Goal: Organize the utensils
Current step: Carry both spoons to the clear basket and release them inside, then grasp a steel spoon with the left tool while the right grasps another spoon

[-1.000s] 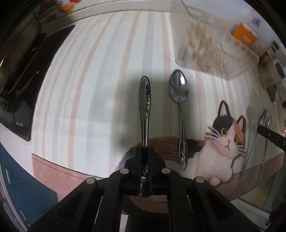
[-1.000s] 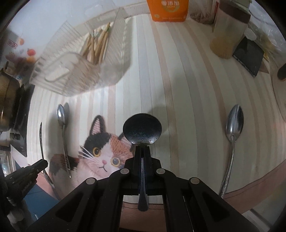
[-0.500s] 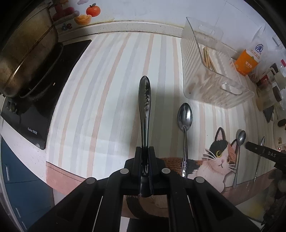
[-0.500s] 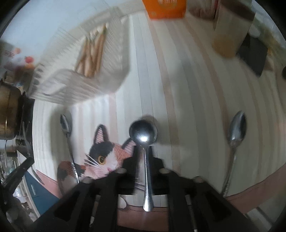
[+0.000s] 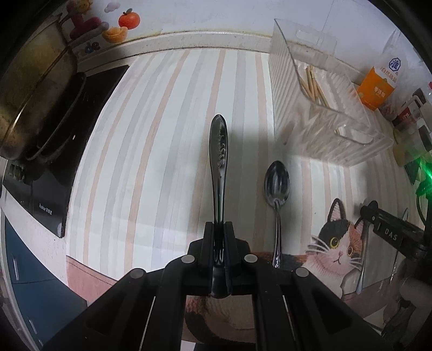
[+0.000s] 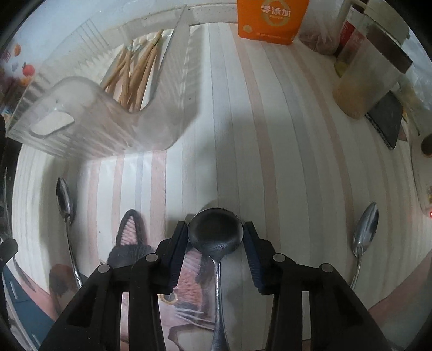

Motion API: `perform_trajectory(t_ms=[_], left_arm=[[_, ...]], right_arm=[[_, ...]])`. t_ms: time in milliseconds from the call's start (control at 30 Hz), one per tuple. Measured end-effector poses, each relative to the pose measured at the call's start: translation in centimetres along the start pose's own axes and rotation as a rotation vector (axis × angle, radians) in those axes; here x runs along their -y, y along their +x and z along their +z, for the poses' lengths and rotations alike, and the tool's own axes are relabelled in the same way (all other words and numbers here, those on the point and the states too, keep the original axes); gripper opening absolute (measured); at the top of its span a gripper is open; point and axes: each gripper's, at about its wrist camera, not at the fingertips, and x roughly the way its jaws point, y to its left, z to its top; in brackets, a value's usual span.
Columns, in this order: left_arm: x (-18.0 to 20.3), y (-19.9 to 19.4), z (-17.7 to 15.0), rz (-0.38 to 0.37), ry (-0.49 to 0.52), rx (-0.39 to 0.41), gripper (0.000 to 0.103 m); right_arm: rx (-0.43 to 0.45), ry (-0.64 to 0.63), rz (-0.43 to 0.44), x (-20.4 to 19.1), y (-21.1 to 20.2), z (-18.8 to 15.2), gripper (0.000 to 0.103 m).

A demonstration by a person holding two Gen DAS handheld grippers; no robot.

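Level, left hand-held gripper (image 5: 219, 253) clamped on utensil handle (image 5: 219, 151); right hand-held gripper (image 6: 215, 237) apart around spoon (image 6: 216, 235)

My right gripper (image 6: 216, 235) is standing with its jaws spread wide — the round-bowled spoon (image 6: 215, 234) is lying between them on the striped cat-print mat (image 6: 270, 151), touching neither pad as far as I can tell. An oval spoon (image 6: 365, 234) is lying well off to the right, another spoon (image 6: 64, 201) to the left beside the cat's ear. Ahead on the left, the clear plastic organizer (image 6: 108, 113) is holding wooden chopsticks (image 6: 135, 70) — an orange carton (image 6: 271, 20) is standing beyond it.
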Motion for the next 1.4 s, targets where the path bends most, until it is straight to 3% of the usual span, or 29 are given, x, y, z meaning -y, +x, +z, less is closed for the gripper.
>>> perform_trajectory(t_ms=[300, 467, 600, 733, 900, 1100, 1267, 1367, 1400], left_arm=[[0.1, -3.3, 1.4, -0.026, 0.012, 0.067, 0.004], [0.9, -7.1, 3.4, -0.078, 0.030, 0.130, 0.004], [2.4, -10.5, 6.8, -0.170, 0.044, 0.182, 0.004], [4.7, -11.8, 11.4, -0.292, 0.044, 0.182, 0.004], [7.0, -9.2, 16.8, -0.362, 0.028, 0.129, 0.004], [8.8, -2.9, 20.4, -0.364, 0.033, 0.004, 0.004], [9.2, 0.5, 20.8, -0.327, 0.025, -0.083, 0.005], [8.7, 0.2, 20.4, -0.311, 0.006, -0.073, 0.006], [8.5, -0.3, 20.1, -0.294, 0.007, -0.058, 0.011]], right_arm=[[0.078, 0.037, 0.074, 1.5, -4.5, 0.1, 0.043], [0.155, 0.050, 0.145, 1.9, -9.3, 2.2, 0.043], [0.197, 0.048, 0.227, 1.2, -13.2, 5.4, 0.043], [0.219, 0.060, 0.292, 0.6, -15.1, 10.4, 0.043], [0.194, 0.094, 0.325, -0.5, -13.5, 16.6, 0.043], [0.126, 0.096, 0.295, -2.2, -8.7, 22.3, 0.043], [-0.002, 0.093, 0.301, -3.2, -4.5, 23.2, 0.045], [0.005, 0.094, 0.290, -2.7, -4.6, 22.5, 0.058], [0.011, 0.098, 0.286, -2.3, -5.0, 22.2, 0.059]])
